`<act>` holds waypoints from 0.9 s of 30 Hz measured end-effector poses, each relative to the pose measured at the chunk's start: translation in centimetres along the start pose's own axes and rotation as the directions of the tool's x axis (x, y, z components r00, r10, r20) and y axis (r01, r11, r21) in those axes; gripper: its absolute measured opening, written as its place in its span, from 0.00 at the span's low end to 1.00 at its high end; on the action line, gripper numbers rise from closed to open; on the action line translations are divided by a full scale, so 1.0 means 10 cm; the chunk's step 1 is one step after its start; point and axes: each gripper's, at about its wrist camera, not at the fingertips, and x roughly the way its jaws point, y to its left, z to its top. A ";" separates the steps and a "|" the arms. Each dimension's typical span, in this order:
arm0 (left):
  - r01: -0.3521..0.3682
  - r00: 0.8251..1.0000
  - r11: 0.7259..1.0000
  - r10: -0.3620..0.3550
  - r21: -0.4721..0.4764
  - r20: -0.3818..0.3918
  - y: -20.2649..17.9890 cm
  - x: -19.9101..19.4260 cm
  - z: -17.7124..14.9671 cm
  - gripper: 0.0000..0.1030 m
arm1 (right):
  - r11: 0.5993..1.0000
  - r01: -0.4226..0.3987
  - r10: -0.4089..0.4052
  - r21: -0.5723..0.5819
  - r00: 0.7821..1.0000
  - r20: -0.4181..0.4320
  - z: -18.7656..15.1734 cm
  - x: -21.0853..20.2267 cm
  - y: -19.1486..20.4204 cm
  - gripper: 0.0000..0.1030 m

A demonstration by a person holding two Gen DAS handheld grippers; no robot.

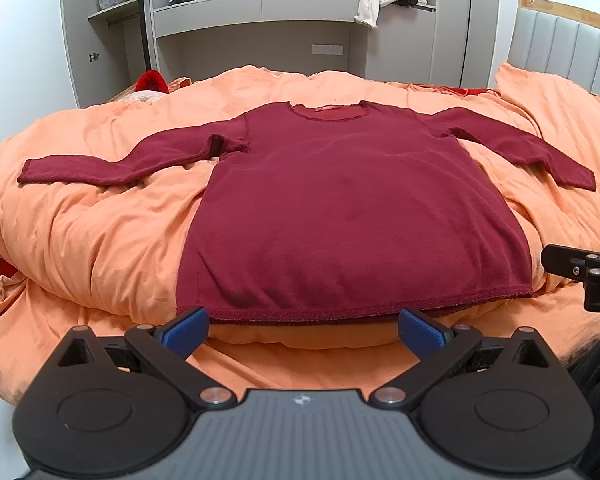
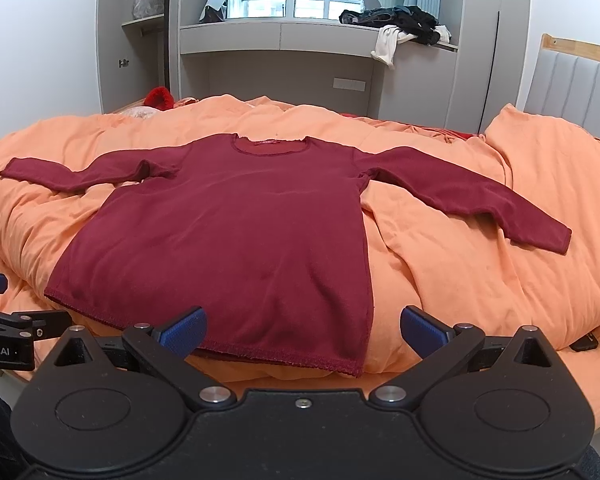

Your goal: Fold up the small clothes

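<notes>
Clearly both jaws spread, empty; left gripper [image 1: 304, 330] hides maroon shirt [image 1: 352, 216] hem.

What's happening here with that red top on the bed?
A person holds a gripper in each hand to fold clothes. A dark red long-sleeved top lies flat on the orange duvet, sleeves spread, not yet folded. The left gripper and the right gripper both hang open near its bottom hem, touching nothing.
</notes>
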 end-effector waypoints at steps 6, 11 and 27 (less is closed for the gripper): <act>-0.006 0.999 1.000 0.006 0.004 0.045 -0.04 -0.04 0.13 1.00 | 0.999 0.029 -0.027 -0.042 0.998 0.058 0.05 0.00 -0.05 1.00; 0.003 0.997 1.000 -0.004 0.011 0.071 -0.08 -0.01 0.25 1.00 | 0.999 0.030 -0.025 -0.043 0.995 0.097 0.13 -0.01 -0.17 1.00; -0.011 0.996 0.999 0.007 0.051 0.086 -0.30 0.40 0.92 1.00 | 0.968 0.109 -0.144 0.227 0.980 0.141 0.46 0.56 -1.84 1.00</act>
